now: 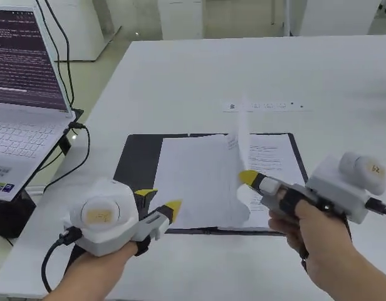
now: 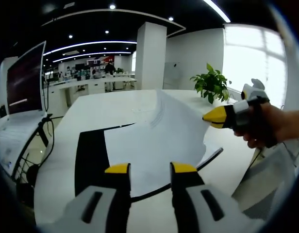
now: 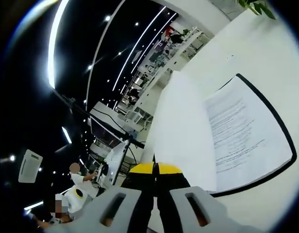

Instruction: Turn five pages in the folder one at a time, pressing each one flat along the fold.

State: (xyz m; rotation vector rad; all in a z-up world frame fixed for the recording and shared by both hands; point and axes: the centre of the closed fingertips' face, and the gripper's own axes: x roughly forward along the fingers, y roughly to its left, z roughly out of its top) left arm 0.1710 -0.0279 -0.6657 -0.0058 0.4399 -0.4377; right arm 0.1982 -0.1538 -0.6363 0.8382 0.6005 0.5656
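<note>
White page (image 3: 181, 126) pinched in right gripper (image 1: 248, 178) jaws; left gripper (image 1: 160, 200) parted; laptop (image 1: 24, 94) near folder (image 1: 140, 160).

Print on the page (image 1: 202, 182) and laptop screen (image 1: 20, 59) is too small to read.

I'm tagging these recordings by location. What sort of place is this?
Most likely an open-plan office or lab: an open silver laptop showing lines of text beside a white worktable, rows of white desks under recessed ceiling lights farther back, and a green leafy potted plant.
</note>
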